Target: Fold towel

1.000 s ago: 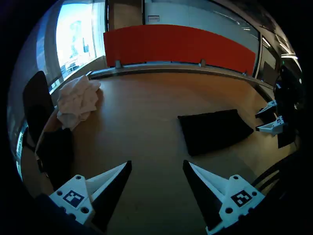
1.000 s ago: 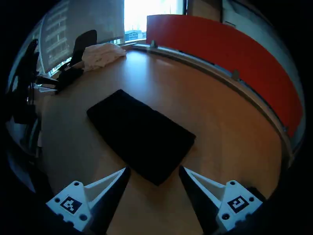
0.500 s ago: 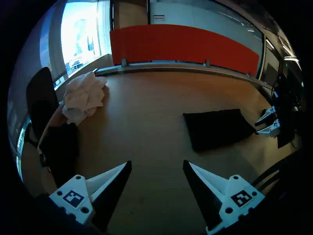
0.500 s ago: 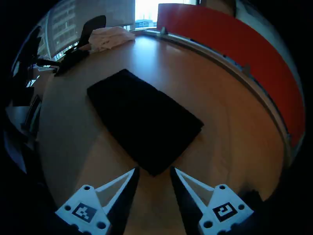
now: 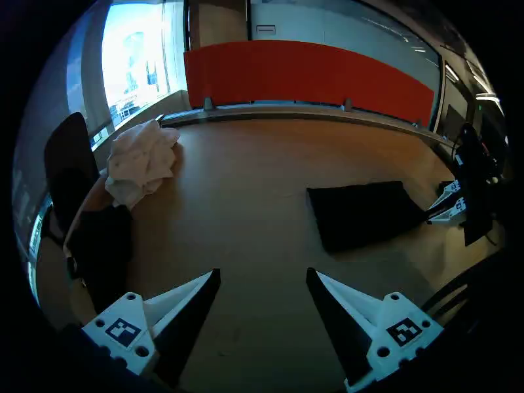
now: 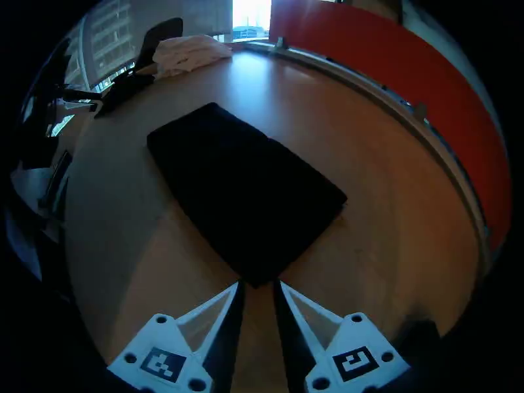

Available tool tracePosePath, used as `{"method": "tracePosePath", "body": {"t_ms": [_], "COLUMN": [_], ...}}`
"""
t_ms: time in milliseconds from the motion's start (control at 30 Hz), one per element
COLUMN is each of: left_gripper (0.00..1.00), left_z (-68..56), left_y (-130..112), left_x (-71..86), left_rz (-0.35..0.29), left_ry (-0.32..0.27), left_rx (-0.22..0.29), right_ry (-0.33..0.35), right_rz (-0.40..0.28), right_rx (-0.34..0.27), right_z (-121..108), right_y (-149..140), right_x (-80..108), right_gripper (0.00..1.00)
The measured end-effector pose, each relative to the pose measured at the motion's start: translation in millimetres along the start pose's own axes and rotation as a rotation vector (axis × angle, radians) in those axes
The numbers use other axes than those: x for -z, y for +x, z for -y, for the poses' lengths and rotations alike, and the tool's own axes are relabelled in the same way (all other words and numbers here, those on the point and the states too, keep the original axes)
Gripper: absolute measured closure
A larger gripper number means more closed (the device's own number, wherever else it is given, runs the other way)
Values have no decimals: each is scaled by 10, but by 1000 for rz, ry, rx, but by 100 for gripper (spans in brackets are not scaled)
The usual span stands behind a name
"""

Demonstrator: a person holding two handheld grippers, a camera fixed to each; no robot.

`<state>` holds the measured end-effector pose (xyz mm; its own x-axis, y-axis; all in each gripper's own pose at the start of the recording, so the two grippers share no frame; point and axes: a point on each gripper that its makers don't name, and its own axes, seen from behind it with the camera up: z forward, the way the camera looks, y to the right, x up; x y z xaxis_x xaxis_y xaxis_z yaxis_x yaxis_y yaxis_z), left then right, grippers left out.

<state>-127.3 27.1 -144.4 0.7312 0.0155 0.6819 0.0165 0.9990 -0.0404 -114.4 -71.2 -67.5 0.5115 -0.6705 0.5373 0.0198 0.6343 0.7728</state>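
My right hand-held gripper [image 6: 259,288], nearly pressed together, sits at the near corner of the black towel [image 6: 242,190]; I cannot tell if it grips; I should pinch every layer; my left hand-held gripper [image 5: 262,278] hangs spread.

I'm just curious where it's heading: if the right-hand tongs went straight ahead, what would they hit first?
Most likely the near corner of the black towel, lying on the wooden table just ahead of the right tongs. Depth is unclear, so they might touch the tabletop first.
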Motion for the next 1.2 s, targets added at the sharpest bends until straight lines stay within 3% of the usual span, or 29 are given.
{"method": "tracePosePath", "body": {"t_ms": [133,533,867,1200], "left_gripper": [3,3,3,3], "left_z": [-9,-15,-19,-17], "left_y": [4,17,49,75], "left_x": [-5,-19,-36,-27], "left_rz": [0,-4,-7,-11], "left_ry": [-2,-2,-7,-12], "left_rx": [-1,-4,-4,-7], "right_ry": [10,38,15,-23], "right_rz": [0,-6,-66,-75], "right_rx": [2,-6,-36,-22], "right_z": [6,81,136,65], "right_y": [13,59,244,268], "right_x": [1,19,172,385], "right_gripper": [70,97,98,98]}}
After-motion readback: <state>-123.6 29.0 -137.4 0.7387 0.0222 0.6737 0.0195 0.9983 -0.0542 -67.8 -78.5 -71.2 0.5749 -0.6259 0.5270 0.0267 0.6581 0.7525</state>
